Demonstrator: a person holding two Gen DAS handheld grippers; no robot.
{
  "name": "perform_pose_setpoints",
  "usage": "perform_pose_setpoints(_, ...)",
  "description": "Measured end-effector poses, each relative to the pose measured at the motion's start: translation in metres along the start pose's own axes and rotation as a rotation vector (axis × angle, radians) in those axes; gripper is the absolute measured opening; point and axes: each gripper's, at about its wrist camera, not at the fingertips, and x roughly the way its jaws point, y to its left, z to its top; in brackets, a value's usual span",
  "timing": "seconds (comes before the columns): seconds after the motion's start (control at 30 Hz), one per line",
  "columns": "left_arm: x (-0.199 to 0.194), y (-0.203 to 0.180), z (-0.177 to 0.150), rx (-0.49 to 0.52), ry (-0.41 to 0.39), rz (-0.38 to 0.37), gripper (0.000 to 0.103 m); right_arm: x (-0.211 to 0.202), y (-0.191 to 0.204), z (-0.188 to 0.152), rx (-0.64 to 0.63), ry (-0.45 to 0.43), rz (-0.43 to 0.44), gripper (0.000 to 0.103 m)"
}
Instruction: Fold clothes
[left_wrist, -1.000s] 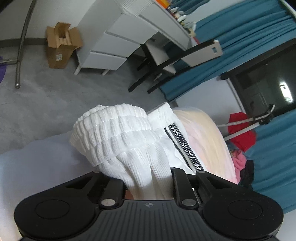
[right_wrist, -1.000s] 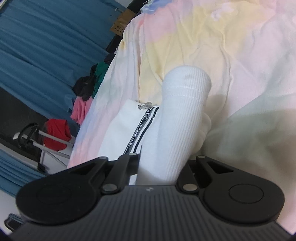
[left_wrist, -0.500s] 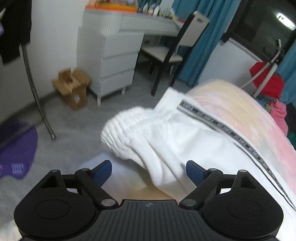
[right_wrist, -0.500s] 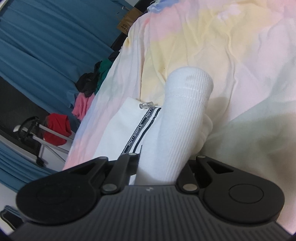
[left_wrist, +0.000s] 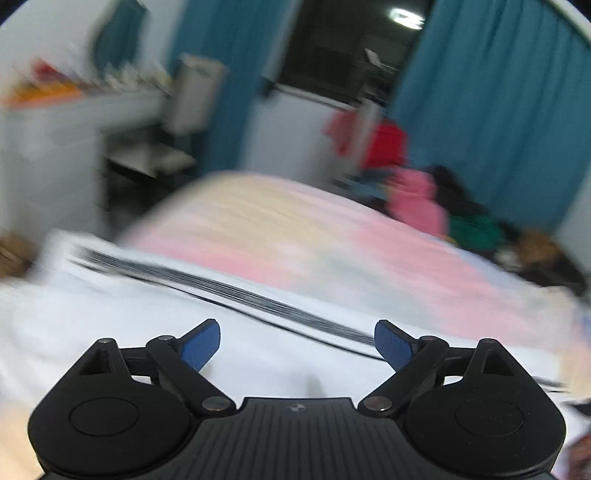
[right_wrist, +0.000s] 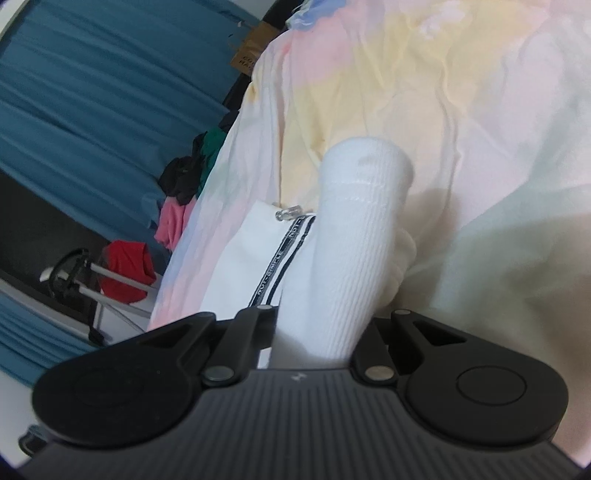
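White trousers (left_wrist: 110, 325) with a black lettered side stripe (left_wrist: 229, 291) lie on a pastel pink and yellow bedspread (left_wrist: 295, 229). The left wrist view is motion-blurred. My left gripper (left_wrist: 297, 345) is open and empty, just above the white fabric, its blue pads (left_wrist: 201, 349) showing. My right gripper (right_wrist: 314, 332) is shut on the ribbed white cuff (right_wrist: 354, 221) of the trousers, which sticks up between the jaws above the bedspread (right_wrist: 480, 110). The stripe (right_wrist: 284, 254) and a clear cord tip (right_wrist: 288, 213) lie beside the cuff.
Teal curtains (left_wrist: 480, 110) and a dark window hang behind the bed. A pile of red, pink, green and black clothes (left_wrist: 417, 199) lies at the bed's far edge. A white desk and chair (left_wrist: 159, 122) stand at the left. A drying rack with a red garment (right_wrist: 125, 271) stands beside the bed.
My left gripper let go of the ribbed white waistband, opened, and swung right across the bed. My right gripper stays shut on the cuff and has barely moved.
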Motion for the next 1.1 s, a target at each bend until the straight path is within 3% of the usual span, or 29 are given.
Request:
perform_pose_setpoints(0.07,0.025,-0.014,-0.009,0.024,0.015,-0.031,0.092,-0.001,-0.002,0.000,0.011,-0.001,0.001,0.013)
perform_pose_setpoints(0.23,0.063,-0.025,-0.043,0.175,0.068,0.065,0.092,-0.005,-0.011,0.000,0.056,0.007,0.015,0.014)
perform_pose_setpoints(0.33,0.072,-0.018,-0.055,0.152,0.111,0.093,0.092,-0.005,-0.013,-0.001,0.059,0.014,0.009,0.014)
perform_pose_setpoints(0.53,0.076,-0.031,-0.073,0.300,0.092,0.130,0.096,-0.002,-0.014,-0.006,0.054,0.007,-0.016,0.017)
perform_pose_setpoints(0.63,0.076,-0.030,-0.078,0.304,0.075,0.121,0.098,-0.001,-0.026,-0.008,0.140,0.010,0.003,0.017)
perform_pose_setpoints(0.8,0.080,-0.030,-0.079,0.286,0.072,0.121,0.100,0.002,-0.023,-0.010,0.048,0.013,0.008,0.020)
perform_pose_setpoints(0.97,0.075,-0.032,-0.077,0.273,0.076,0.125,0.100,0.001,-0.023,-0.007,0.042,0.038,0.030,0.023)
perform_pose_setpoints(1.07,0.074,-0.031,-0.074,0.249,0.078,0.118,0.100,0.003,-0.019,-0.006,0.040,0.053,0.043,0.035)
perform_pose_setpoints(1.1,0.074,-0.031,-0.074,0.247,0.077,0.116,0.100,0.003,-0.016,-0.006,0.035,0.054,0.055,0.044)
